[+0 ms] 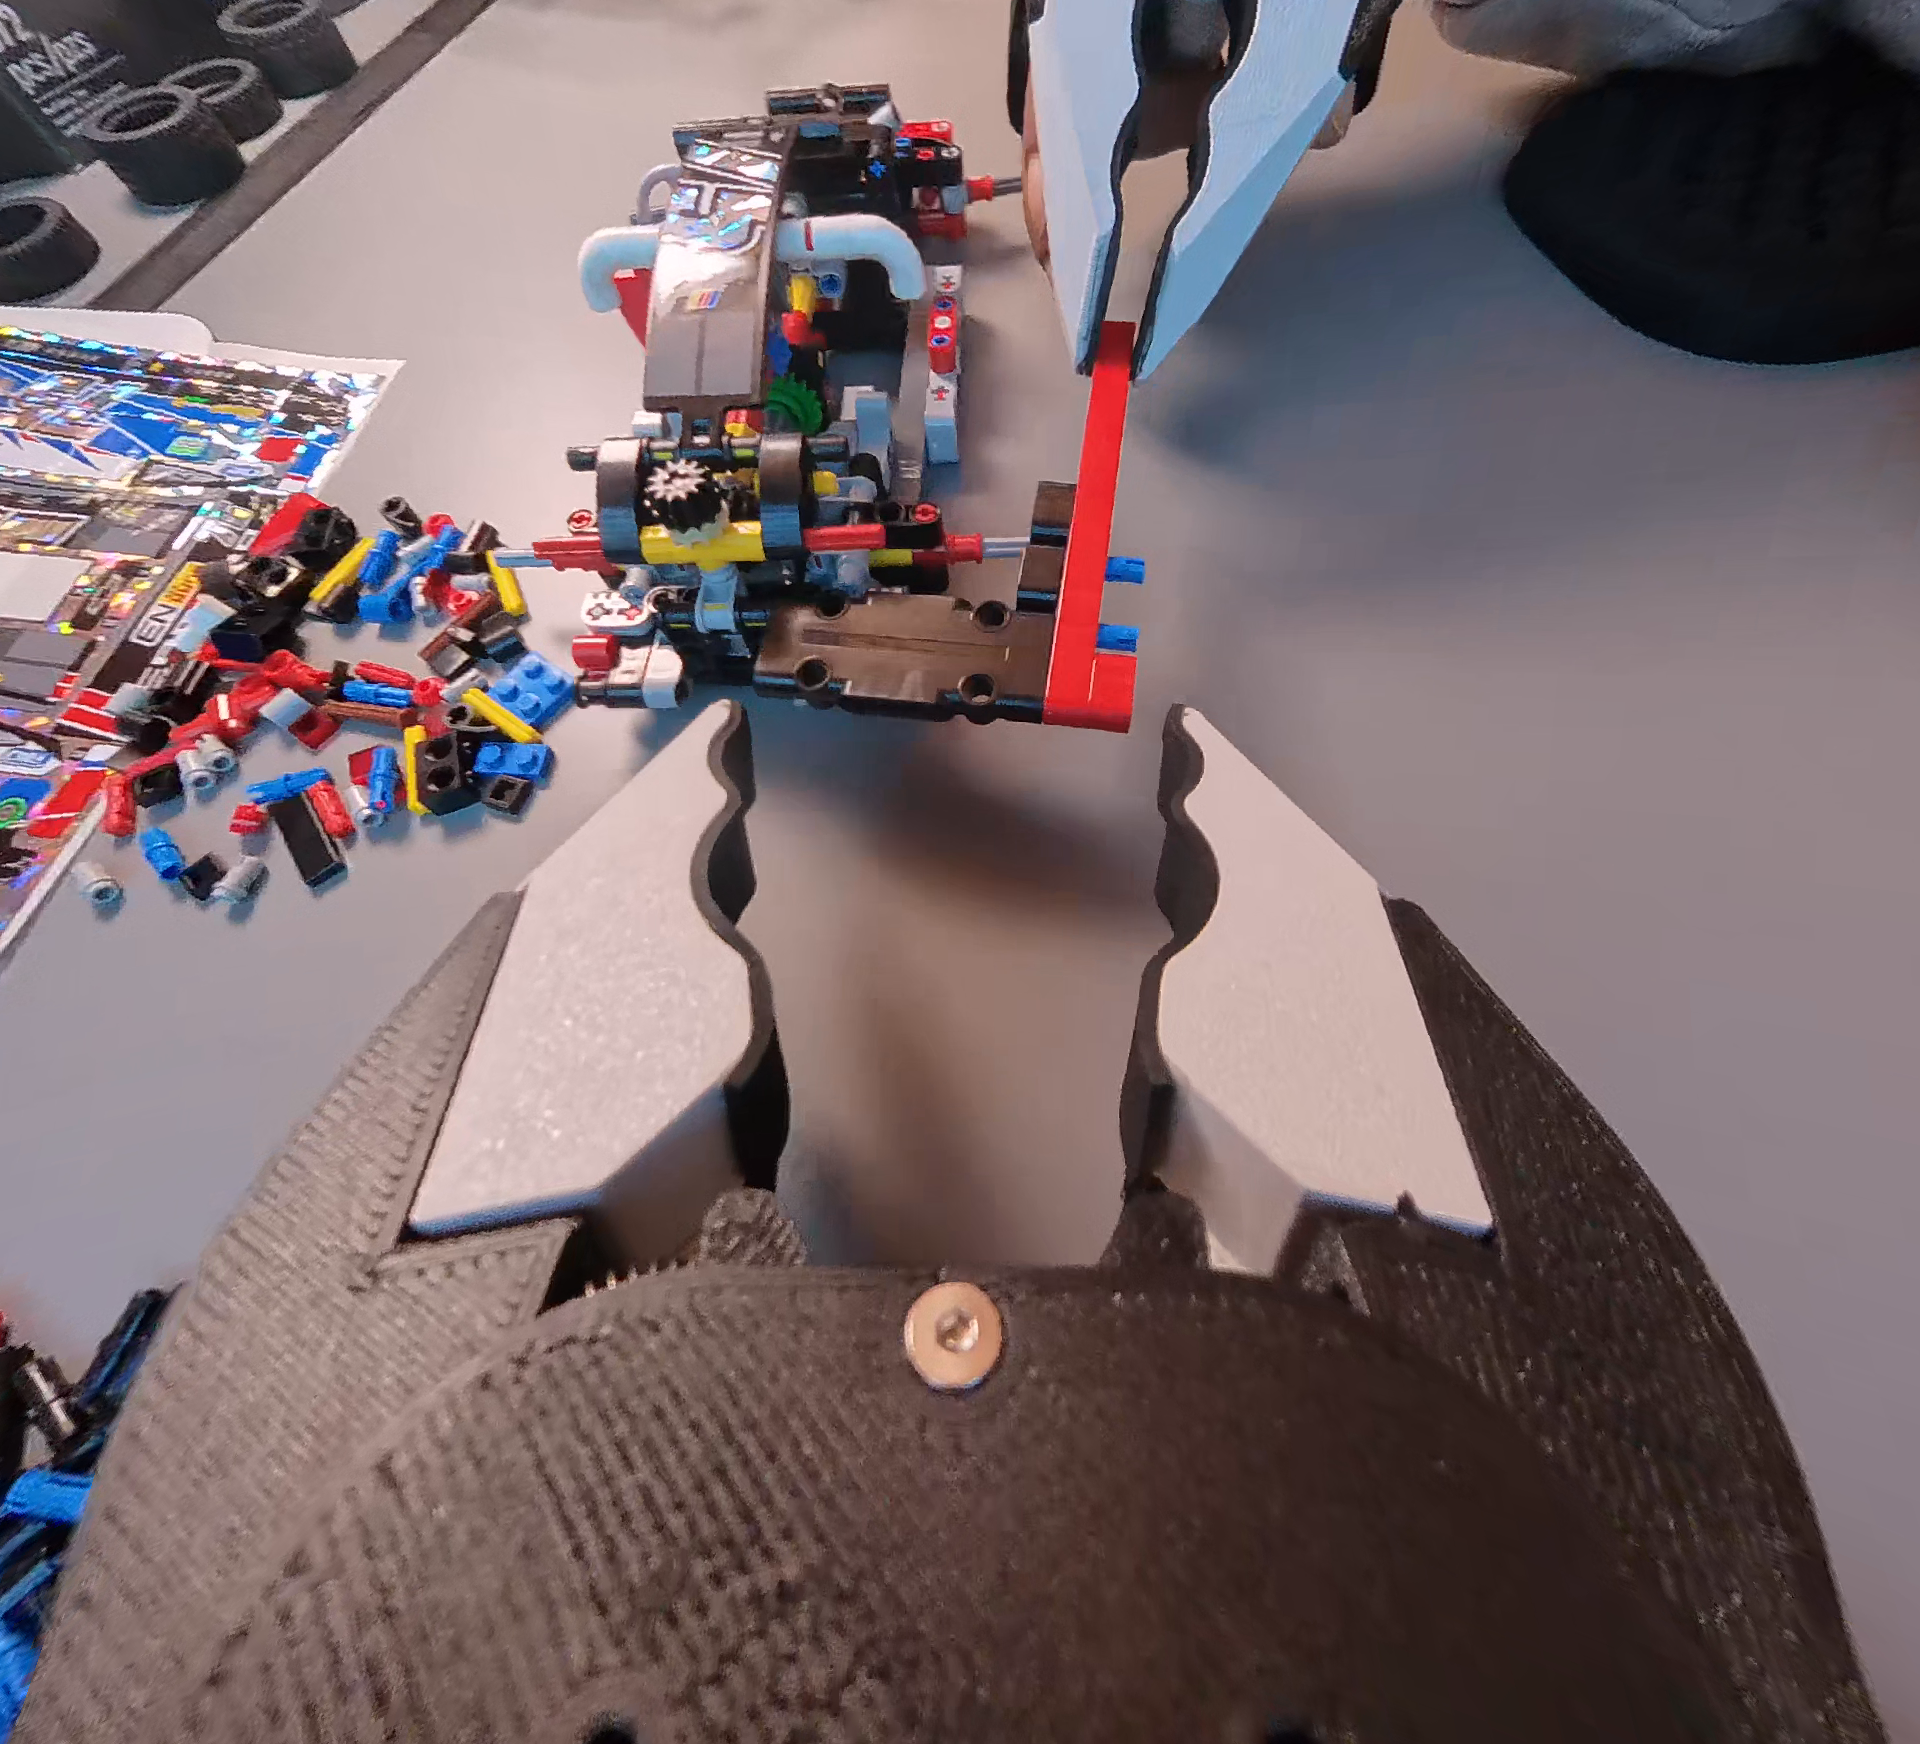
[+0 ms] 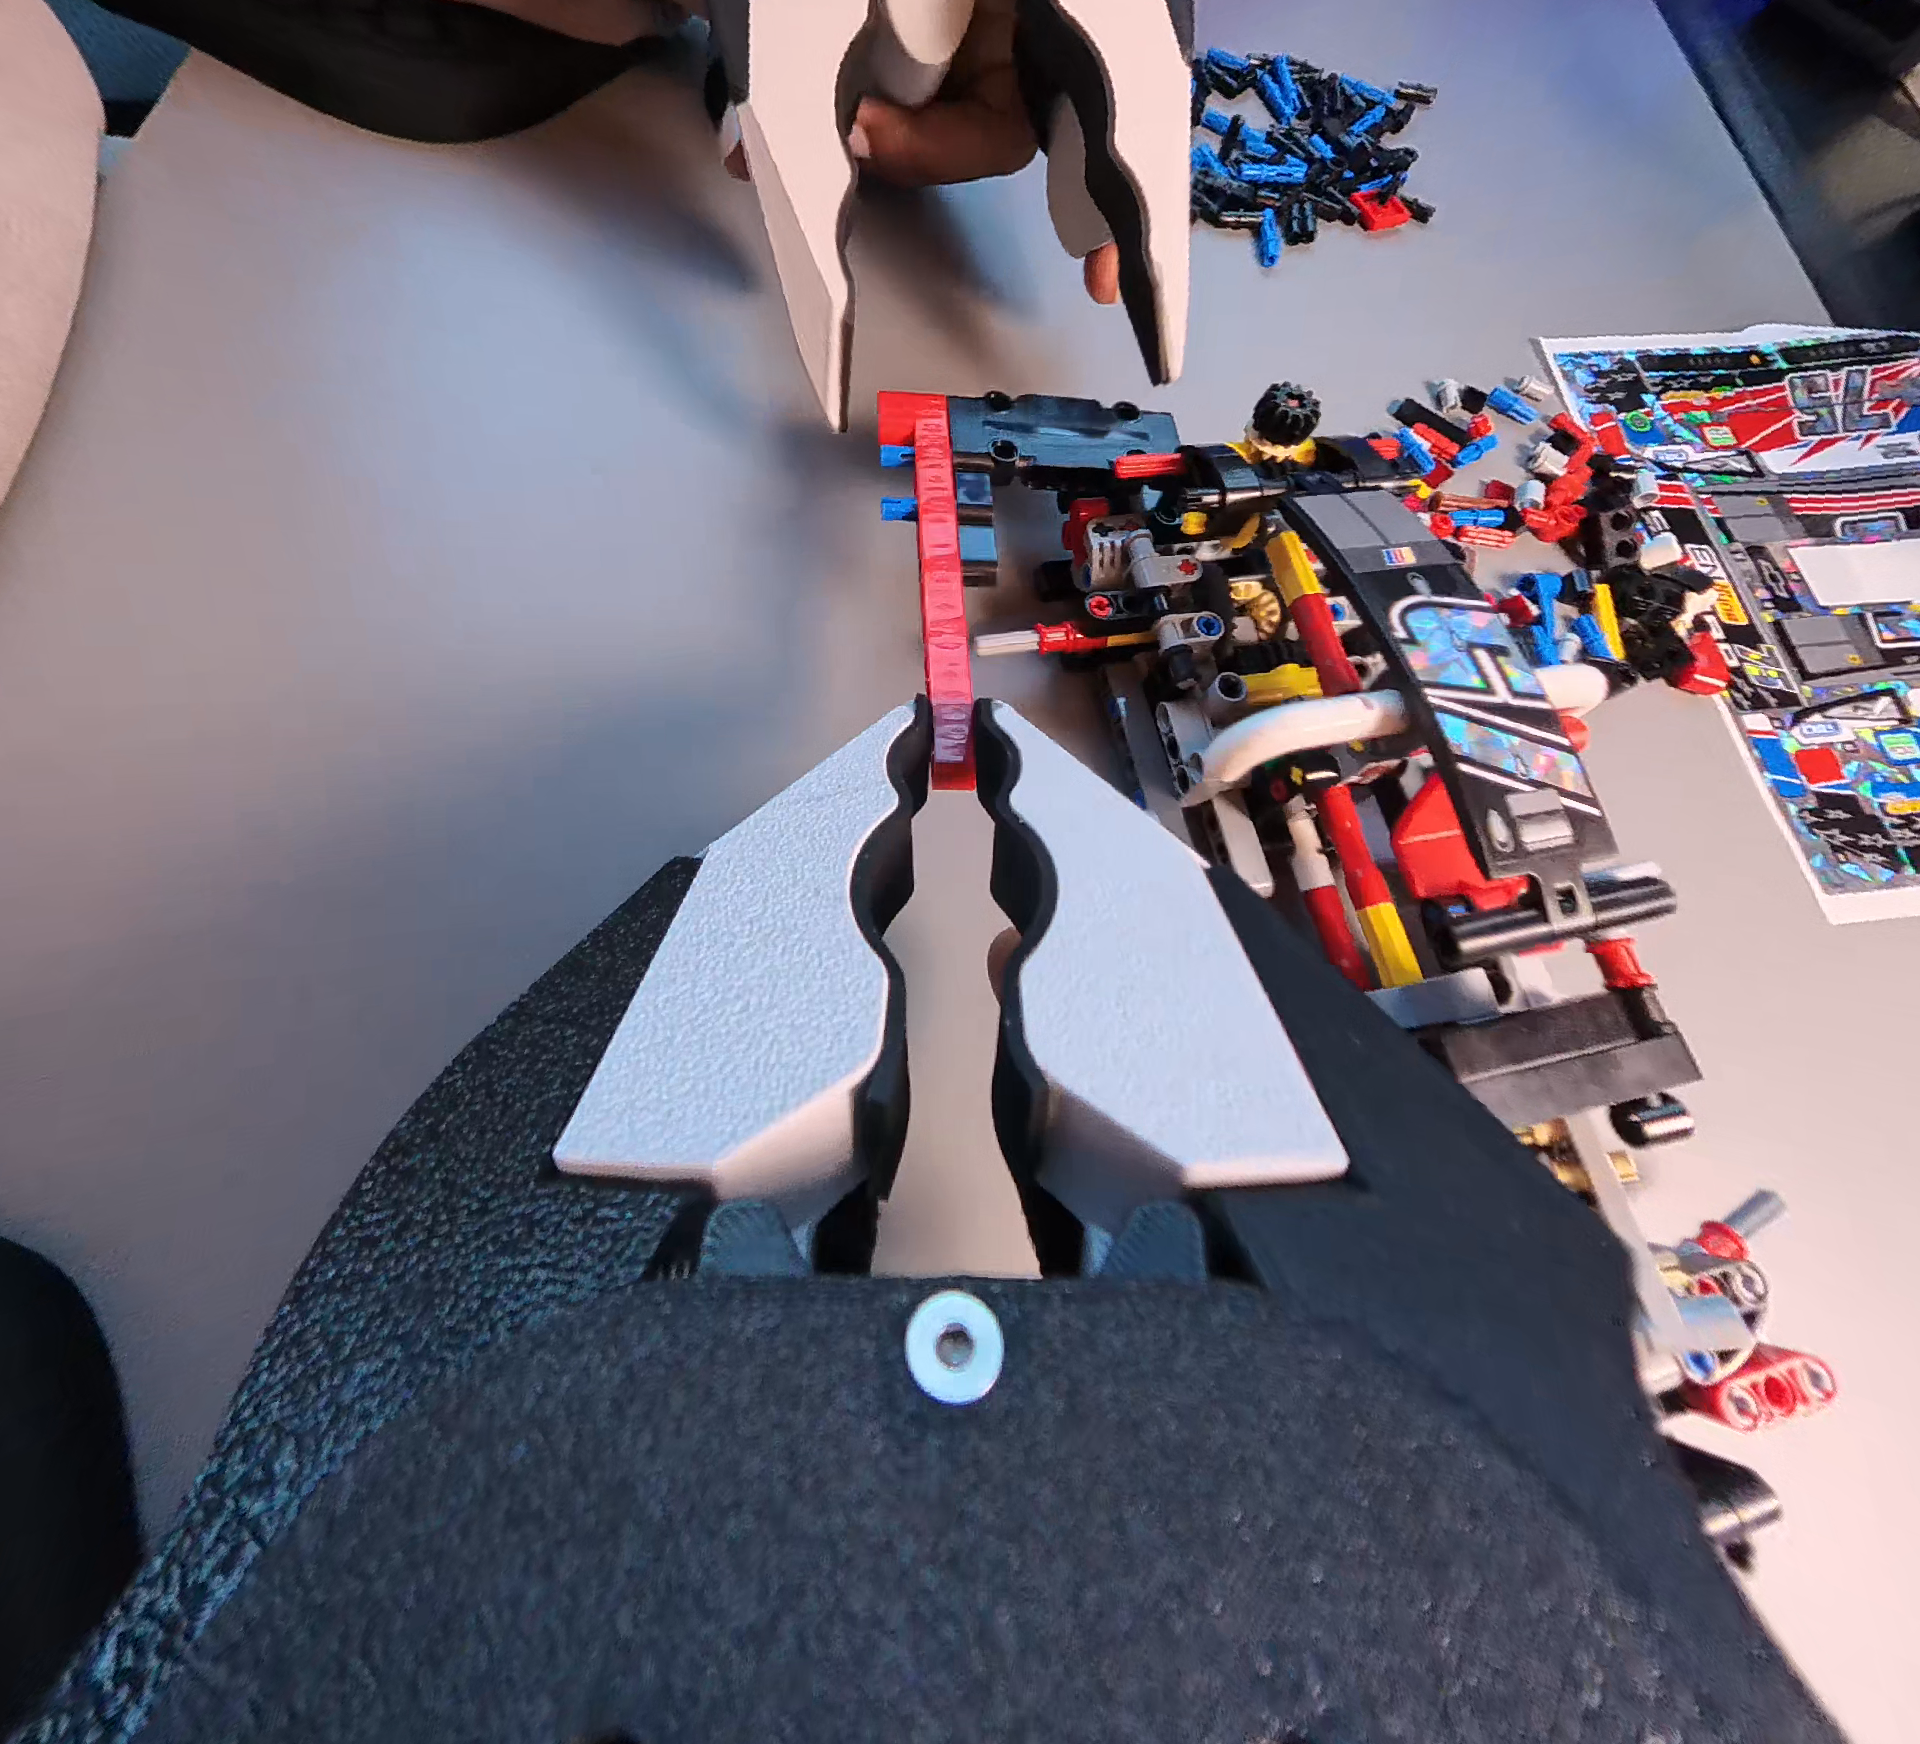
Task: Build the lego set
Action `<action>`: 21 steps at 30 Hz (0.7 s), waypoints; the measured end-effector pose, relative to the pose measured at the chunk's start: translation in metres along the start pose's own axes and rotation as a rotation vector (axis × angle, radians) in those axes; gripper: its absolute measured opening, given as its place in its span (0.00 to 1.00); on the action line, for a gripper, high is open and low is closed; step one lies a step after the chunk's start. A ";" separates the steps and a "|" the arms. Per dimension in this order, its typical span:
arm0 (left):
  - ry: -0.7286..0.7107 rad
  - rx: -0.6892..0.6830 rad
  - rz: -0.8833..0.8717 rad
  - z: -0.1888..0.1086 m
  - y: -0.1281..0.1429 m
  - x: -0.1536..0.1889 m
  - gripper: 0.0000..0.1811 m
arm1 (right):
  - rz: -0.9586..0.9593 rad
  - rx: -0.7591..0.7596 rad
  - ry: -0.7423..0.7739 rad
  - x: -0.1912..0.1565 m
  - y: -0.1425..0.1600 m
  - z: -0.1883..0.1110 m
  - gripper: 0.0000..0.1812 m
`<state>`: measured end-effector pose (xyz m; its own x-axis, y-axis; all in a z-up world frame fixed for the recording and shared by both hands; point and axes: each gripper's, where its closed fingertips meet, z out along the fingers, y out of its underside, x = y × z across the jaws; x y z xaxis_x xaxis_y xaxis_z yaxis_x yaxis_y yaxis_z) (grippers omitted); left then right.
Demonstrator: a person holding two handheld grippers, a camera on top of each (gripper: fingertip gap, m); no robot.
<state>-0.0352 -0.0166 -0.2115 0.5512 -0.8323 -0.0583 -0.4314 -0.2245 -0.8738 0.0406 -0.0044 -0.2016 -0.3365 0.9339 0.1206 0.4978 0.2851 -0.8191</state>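
Bare grey tabletop [image 2: 416, 551] lies open on the side of the lego car [image 1: 769, 468] where the red beam [image 1: 1091, 531] runs; the opposite side is crowded by a heap of loose pieces [image 1: 343, 655] and a sticker sheet [image 1: 125, 468]. The beam stands against the car's black corner panel [image 1: 914, 655]. The right hand-held gripper [image 2: 951, 738] is clamped on the beam's free end. The left hand-held gripper [image 1: 956, 738] hovers with its jaws wide apart, holding nothing, just short of the beam's other end.
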 end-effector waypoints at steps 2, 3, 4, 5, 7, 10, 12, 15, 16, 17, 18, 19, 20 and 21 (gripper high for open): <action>-0.015 0.006 -0.014 0.001 -0.002 -0.002 0.42 | 0.010 0.002 -0.001 0.004 -0.001 -0.001 0.03; -0.032 0.007 -0.022 0.002 -0.002 -0.005 0.41 | 0.014 0.001 0.000 0.006 -0.001 -0.002 0.03; -0.044 0.005 -0.024 0.002 -0.002 -0.007 0.41 | 0.017 0.003 0.004 0.007 -0.002 -0.002 0.03; -0.045 0.002 -0.021 0.002 -0.002 -0.007 0.41 | 0.021 0.011 0.011 0.009 -0.003 -0.002 0.03; -0.056 -0.004 -0.013 0.004 -0.002 -0.007 0.41 | 0.032 0.022 0.025 0.011 -0.004 -0.001 0.03; -0.073 -0.005 -0.018 0.006 -0.003 -0.009 0.39 | 0.070 0.067 0.024 0.011 -0.007 -0.002 0.03; -0.074 0.005 -0.036 0.008 -0.005 -0.010 0.36 | 0.090 0.100 0.024 0.012 -0.009 -0.002 0.03; -0.081 0.012 -0.076 0.009 -0.007 -0.014 0.32 | 0.094 0.131 0.045 0.015 -0.012 -0.001 0.03; -0.087 0.014 -0.083 0.008 -0.007 -0.015 0.31 | 0.080 0.126 0.061 0.017 -0.012 0.000 0.03; -0.096 0.018 -0.091 0.008 -0.007 -0.017 0.30 | 0.061 0.121 0.070 0.017 -0.012 0.001 0.03; -0.106 0.021 -0.099 0.007 -0.007 -0.019 0.29 | 0.043 0.120 0.079 0.016 -0.014 0.003 0.03; -0.115 0.022 -0.106 0.006 -0.007 -0.021 0.29 | 0.034 0.119 0.094 0.018 -0.015 0.004 0.03; -0.123 0.021 -0.112 0.006 -0.006 -0.023 0.29 | 0.031 0.114 0.104 0.019 -0.016 0.005 0.03; -0.128 0.019 -0.116 0.005 -0.005 -0.025 0.29 | 0.031 0.108 0.110 0.020 -0.015 0.007 0.03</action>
<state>-0.0428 0.0077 -0.2080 0.6833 -0.7299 -0.0165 -0.3469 -0.3047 -0.8871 0.0206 0.0082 -0.1905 -0.2294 0.9617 0.1502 0.4158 0.2364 -0.8782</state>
